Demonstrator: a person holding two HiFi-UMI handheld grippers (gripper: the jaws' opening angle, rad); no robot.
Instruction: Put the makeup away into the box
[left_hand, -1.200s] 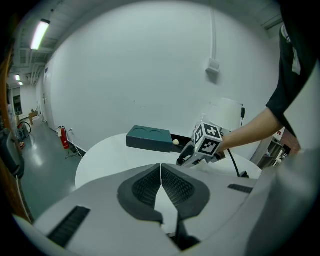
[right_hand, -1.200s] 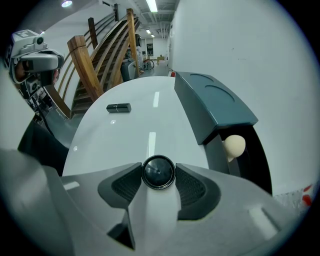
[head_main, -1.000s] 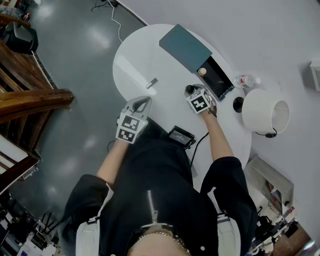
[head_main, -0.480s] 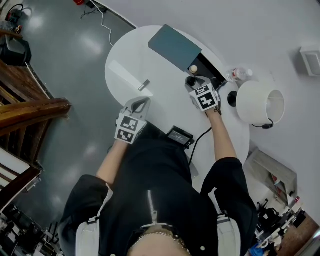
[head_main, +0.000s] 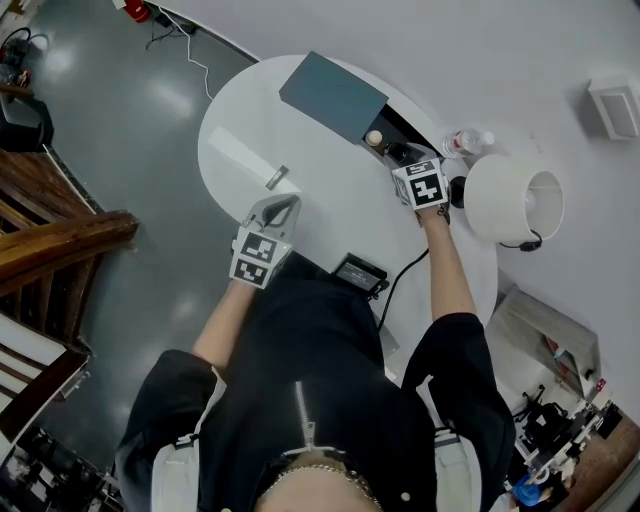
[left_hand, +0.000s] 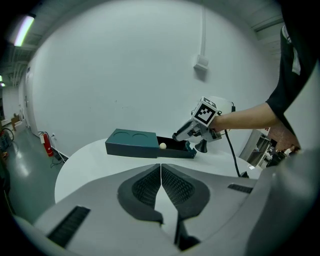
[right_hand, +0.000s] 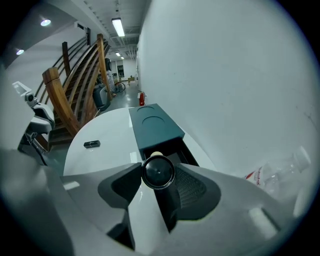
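Your right gripper (head_main: 402, 158) is now hanging over the open drawer (head_main: 408, 140) of the teal box (head_main: 332, 97). 1 second ago it was sitting short of the drawer, nearer to you. It is carrying a black round jar (head_main: 396, 151) with it. Your left gripper (head_main: 280, 208) is staying close to the near edge of the white table (head_main: 330, 205). From the head view, a cream ball (head_main: 373, 138) is lying in the drawer beside the jar. A small dark stick (head_main: 277, 177) is lying on the table just beyond your left gripper. A white lamp (head_main: 515, 205) is standing to the right of your right hand.

Looking along the left gripper (left_hand: 160, 170), its 2 jaws are pressing together with nothing between them. Beyond them, the box (left_hand: 131, 143) is lying on the table with the ball (left_hand: 162, 146) showing at the drawer's mouth.

Looking along the right gripper (right_hand: 157, 176), its 2 jaws are clamping the jar (right_hand: 158, 171), cap towards the camera. The box (right_hand: 152, 127) is lying directly beyond it, the stick (right_hand: 91, 144) far off to the left, and a clear bottle (right_hand: 277, 175) at the right.
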